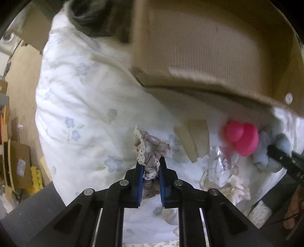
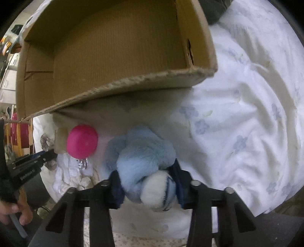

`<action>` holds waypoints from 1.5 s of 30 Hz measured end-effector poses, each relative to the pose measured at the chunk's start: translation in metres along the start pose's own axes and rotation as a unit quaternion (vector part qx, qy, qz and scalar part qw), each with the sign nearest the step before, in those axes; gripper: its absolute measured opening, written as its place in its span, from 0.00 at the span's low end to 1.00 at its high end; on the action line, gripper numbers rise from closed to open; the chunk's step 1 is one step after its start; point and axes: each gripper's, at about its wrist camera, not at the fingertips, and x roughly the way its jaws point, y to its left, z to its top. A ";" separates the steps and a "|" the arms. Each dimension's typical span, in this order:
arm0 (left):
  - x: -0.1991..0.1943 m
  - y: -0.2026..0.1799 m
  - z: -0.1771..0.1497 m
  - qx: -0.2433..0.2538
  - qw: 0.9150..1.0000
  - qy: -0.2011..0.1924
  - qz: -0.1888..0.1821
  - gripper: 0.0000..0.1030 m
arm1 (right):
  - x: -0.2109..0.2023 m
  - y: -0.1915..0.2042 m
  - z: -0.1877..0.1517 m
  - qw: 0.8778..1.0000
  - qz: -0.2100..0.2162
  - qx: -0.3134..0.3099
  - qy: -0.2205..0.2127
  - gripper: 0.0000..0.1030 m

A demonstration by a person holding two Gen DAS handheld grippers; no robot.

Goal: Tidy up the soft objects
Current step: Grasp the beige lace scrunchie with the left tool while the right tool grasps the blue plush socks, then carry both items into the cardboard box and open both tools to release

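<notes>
My left gripper (image 1: 150,169) is shut on a mauve lace-trimmed scrunchie (image 1: 150,146) and holds it above the white floral duvet (image 1: 79,106). My right gripper (image 2: 146,171) is shut on a fluffy light-blue plush toy (image 2: 140,152) with a white striped end; the toy also shows in the left wrist view (image 1: 264,150). An open, empty cardboard box (image 2: 114,47) lies ahead of both grippers, also in the left wrist view (image 1: 209,47). A pink rounded toy (image 2: 82,141) lies by the box's near wall, also in the left wrist view (image 1: 242,137).
A beige foam piece (image 1: 193,138) lies beside the pink toy. Crinkled silver wrapping (image 1: 218,157) and cream lace fabric (image 1: 235,184) lie on the duvet. A dark garment (image 1: 89,17) lies beyond the box. Cardboard boxes (image 1: 17,167) stand on the floor at left.
</notes>
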 end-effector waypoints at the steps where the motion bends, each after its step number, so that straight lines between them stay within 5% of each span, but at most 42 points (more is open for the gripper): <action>1: -0.005 0.006 -0.001 -0.010 1.000 -0.009 -0.006 0.12 | -0.003 0.001 -0.001 1.000 0.001 -0.004 -0.007 0.36; 7: -0.031 0.039 -0.023 -0.070 0.995 -0.059 -0.044 0.12 | -0.025 0.011 -0.009 0.998 0.044 -0.009 -0.049 0.34; 13: -0.066 0.050 -0.029 -0.075 0.990 -0.112 -0.036 0.12 | -0.040 0.025 -0.014 0.994 0.069 -0.030 -0.076 0.34; 23: -0.128 -0.002 -0.027 -0.035 0.984 -0.172 -0.023 0.12 | -0.098 0.029 -0.020 0.985 0.093 -0.065 -0.133 0.34; 36: -0.163 -0.039 0.030 0.007 0.976 -0.216 -0.027 0.12 | -0.129 0.032 0.046 0.973 0.089 -0.072 -0.199 0.34; 45: -0.135 -0.054 0.063 0.013 0.974 -0.224 -0.017 0.12 | -0.093 0.025 0.070 0.975 0.076 -0.052 -0.203 0.34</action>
